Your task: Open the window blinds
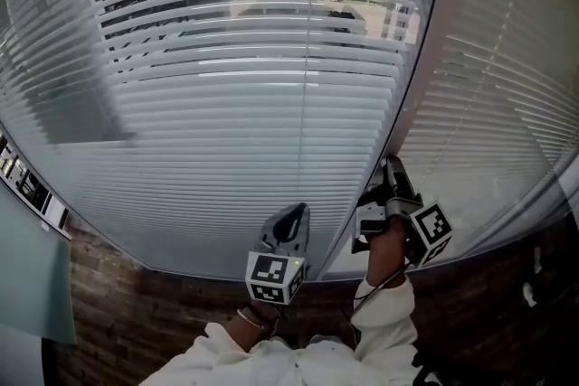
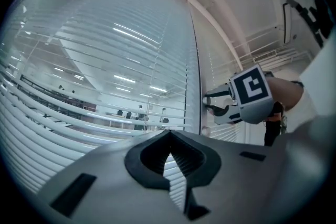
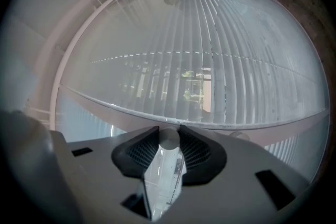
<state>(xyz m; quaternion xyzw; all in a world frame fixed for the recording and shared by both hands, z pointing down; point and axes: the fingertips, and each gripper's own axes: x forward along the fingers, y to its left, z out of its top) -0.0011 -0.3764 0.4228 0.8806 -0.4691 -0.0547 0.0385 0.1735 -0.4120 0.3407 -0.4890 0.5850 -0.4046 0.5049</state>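
My right gripper (image 3: 168,130) pinches the clear plastic wand (image 3: 164,173) of the white slatted blinds (image 3: 220,76). If I twist too fast, it could slip free. The left gripper (image 2: 169,135) has its jaws pressed together, empty.

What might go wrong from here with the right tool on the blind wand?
The clear wand looks smooth; it may slip in the right tool rather than tilt the blinds. The left tool, shut and empty, hovers near them and might knock a slat.
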